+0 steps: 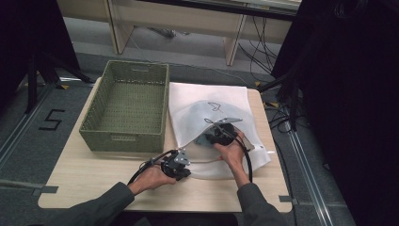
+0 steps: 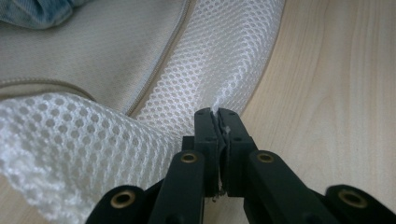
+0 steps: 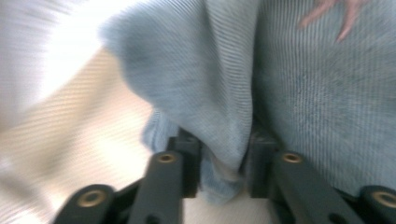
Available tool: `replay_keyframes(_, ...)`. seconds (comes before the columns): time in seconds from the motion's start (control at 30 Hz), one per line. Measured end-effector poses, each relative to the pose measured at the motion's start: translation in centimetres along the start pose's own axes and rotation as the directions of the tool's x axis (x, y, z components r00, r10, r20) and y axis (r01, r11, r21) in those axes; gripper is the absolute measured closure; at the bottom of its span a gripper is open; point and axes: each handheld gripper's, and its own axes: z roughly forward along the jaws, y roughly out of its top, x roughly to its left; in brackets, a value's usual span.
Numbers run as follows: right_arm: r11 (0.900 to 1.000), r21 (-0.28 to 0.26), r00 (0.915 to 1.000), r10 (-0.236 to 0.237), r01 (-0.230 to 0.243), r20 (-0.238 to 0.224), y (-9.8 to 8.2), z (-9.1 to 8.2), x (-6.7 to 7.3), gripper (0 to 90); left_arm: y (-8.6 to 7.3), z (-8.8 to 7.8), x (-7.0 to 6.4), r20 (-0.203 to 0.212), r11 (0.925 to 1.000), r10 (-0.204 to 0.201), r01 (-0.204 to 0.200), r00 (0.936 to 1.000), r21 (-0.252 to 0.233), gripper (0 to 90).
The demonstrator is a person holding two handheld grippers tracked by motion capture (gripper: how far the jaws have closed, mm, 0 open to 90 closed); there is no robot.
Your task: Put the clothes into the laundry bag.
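At the near edge of the bench (image 1: 94, 183), the left gripper (image 1: 181, 170) is pinching the rim of a white mesh bag (image 1: 207, 101), jaws clamped together on the netting. Just beyond and to its right, the right gripper (image 1: 217, 136) is reaching into the bag's open mouth, its jaws standing on either side of a fold of blue cloth (image 3: 224, 93); whether the pads are pressing it cannot be told. Farther off, left of both grippers, a green basket (image 1: 123, 136) is sitting beside the bag.
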Motion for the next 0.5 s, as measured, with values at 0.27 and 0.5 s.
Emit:
replay_keyframes(0.27,0.999,-0.032,0.9994,0.031,-0.031,0.015,-2.0,-6.3,-0.5,53.8,0.1,0.0,-0.2,-0.017,0.9999,0.014,-0.013,0.9998,0.007,86.0)
replay_keyframes(0.5,0.996,-0.013,0.9950,0.094,-0.094,0.034,-3.6,-5.3,-4.1,48.9,0.8,-0.2,0.0,0.006,0.9996,0.017,-0.018,0.9998,0.023,80.0)
